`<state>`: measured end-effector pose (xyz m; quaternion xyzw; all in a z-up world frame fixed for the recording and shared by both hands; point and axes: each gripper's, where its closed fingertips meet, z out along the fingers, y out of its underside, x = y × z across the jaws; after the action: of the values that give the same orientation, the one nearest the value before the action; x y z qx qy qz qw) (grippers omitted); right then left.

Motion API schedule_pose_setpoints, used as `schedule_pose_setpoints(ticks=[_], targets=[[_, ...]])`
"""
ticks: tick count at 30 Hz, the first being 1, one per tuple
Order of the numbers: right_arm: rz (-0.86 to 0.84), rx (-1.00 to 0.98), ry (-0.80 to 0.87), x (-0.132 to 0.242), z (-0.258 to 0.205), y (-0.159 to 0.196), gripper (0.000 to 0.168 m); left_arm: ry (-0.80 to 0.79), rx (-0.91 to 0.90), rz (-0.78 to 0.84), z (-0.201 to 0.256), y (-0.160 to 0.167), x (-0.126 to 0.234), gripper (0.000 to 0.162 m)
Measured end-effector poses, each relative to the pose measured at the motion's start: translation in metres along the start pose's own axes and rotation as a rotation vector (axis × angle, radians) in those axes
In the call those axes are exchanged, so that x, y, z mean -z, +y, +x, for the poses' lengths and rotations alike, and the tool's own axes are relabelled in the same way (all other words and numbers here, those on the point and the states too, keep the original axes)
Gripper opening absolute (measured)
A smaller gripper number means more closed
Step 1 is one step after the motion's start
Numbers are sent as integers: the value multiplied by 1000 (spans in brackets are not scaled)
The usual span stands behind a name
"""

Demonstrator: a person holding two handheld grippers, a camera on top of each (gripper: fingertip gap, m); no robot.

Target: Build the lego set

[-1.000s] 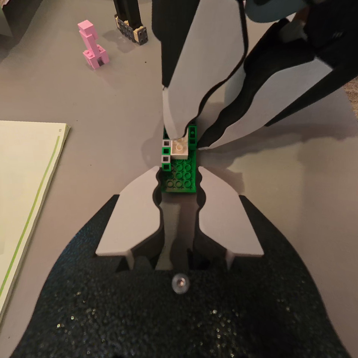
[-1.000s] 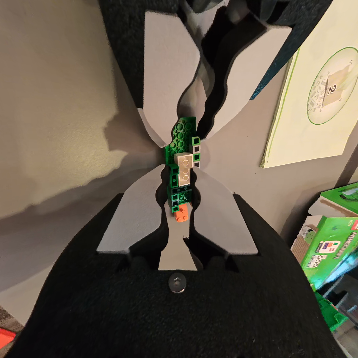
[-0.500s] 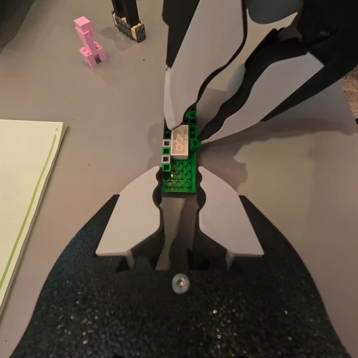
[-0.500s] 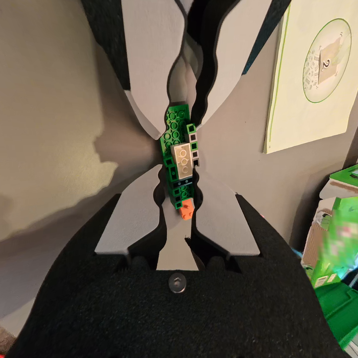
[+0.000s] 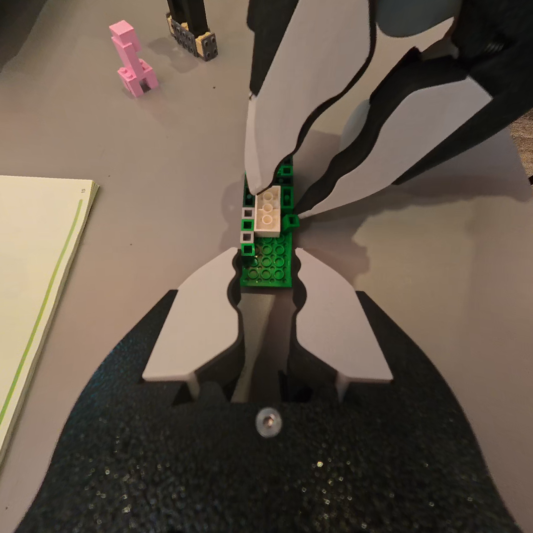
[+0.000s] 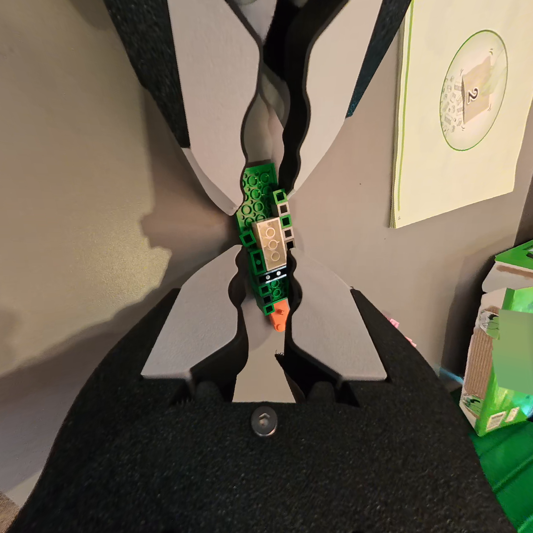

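**Two claws meeting on the green build**

The green build [image 5: 266,259] is lying on the grey worktop [image 5: 173,150], a white brick [image 5: 268,212] on top. The left claw [image 5: 266,256] is pinching its near end; the right claw [image 6: 266,253] is closing around its far end, orange piece [image 6: 279,317] between the fingers. A booklet [image 5: 31,259] is lying left, a pink figure [image 5: 132,60] well beyond.
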<state>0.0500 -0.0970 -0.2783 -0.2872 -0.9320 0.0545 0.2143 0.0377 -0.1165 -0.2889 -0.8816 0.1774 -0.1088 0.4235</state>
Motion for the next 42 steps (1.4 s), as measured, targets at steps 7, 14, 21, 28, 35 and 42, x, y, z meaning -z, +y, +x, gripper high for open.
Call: schedule_pose_setpoints(ticks=[7,14,21,28,35,42], targets=[[7,-22,23,0,1,-1,24,-1,7,0,-1,0,0,32],[23,-51,42,1,2,0,24,-2,13,0,-1,0,0,32],[51,-54,65,2,3,-4,21,-5,16,-4,-2,0,0,32],[109,-44,63,5,-2,-10,23,-1,20,-6,-2,1,-1,32],[119,-87,122,-2,-1,-14,23,-3,17,-7,-1,1,-1,32],[97,-93,139,-3,-1,-9,23,-2,17,-8,-1,1,-1,32]])
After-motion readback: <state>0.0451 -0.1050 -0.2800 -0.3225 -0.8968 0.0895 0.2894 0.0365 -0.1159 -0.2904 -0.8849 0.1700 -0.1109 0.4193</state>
